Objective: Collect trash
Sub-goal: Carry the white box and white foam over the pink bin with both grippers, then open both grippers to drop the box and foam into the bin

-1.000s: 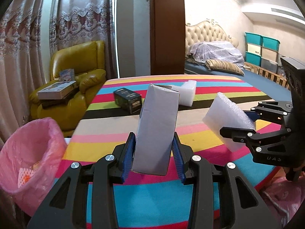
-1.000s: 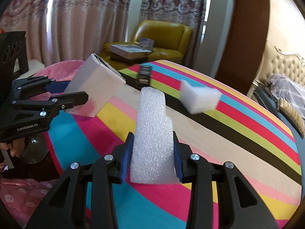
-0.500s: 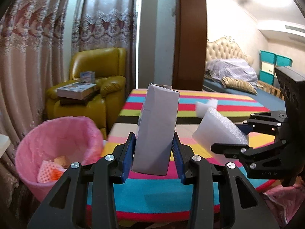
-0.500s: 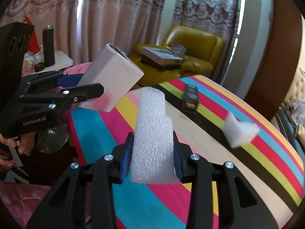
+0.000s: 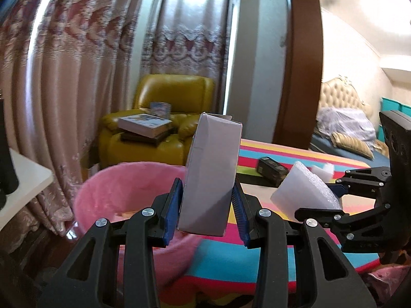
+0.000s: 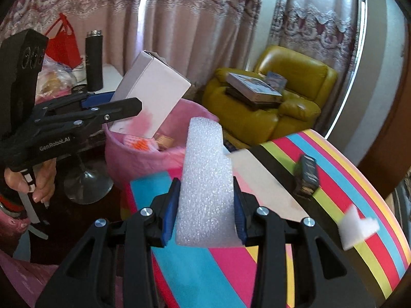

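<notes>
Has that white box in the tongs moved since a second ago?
Yes. The white box went from over the striped table to above the pink bin.

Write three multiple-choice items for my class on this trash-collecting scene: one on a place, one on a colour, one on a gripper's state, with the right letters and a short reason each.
1. Where is the small dark box?
A. on the striped table
B. in the bin
C. on the armchair

2. What colour is the liner of the trash bin?
A. blue
B. pink
C. black

3. What is the right gripper doing?
A. standing open and empty
B. clamping a white foam piece
C. clamping a bottle

Answers:
1 A, it lies on the striped table.
2 B, the liner is pink in both views.
3 B, the pads press on both sides of the foam piece.
</notes>
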A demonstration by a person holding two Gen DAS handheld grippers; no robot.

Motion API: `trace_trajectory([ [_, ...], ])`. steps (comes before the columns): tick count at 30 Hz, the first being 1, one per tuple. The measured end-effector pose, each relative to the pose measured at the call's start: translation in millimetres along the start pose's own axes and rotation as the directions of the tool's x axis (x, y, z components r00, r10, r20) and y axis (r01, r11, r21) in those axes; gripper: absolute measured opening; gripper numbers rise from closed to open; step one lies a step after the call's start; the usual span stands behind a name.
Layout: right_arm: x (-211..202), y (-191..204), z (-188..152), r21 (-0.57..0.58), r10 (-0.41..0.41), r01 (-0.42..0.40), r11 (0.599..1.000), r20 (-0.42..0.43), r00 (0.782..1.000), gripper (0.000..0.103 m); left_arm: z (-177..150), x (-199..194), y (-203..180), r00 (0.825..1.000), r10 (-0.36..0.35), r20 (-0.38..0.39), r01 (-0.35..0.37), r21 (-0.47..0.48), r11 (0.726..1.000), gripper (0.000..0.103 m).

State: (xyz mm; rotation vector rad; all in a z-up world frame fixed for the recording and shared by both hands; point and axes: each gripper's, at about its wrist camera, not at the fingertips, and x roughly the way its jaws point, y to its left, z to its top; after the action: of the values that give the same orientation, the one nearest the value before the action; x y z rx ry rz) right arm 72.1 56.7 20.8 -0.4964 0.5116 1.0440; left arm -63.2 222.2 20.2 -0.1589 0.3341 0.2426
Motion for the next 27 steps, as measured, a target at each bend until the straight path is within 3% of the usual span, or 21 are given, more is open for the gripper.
trace_trajectory([
  [7, 15, 21, 23, -0.031, 0.047, -0.047, 0.998, -0.003, 0.999, 0.037, 0, -11, 30, 0.998, 0.053, 0.017, -0.053, -0.049, 0.997, 0.037],
  [18, 26, 35, 51, -0.068, 0.069, -0.068, 0.995, 0.015, 0.997, 0.037, 7, -14, 51, 0.997, 0.075, 0.03, -0.072, -0.089, 0.993, 0.037],
  [27, 58, 38, 90, -0.054, 0.08, -0.079, 0.995, 0.022, 0.997, 0.037, 19, 11, 79, 0.997, 0.081, -0.003, -0.081, -0.126, 0.989, 0.037],
])
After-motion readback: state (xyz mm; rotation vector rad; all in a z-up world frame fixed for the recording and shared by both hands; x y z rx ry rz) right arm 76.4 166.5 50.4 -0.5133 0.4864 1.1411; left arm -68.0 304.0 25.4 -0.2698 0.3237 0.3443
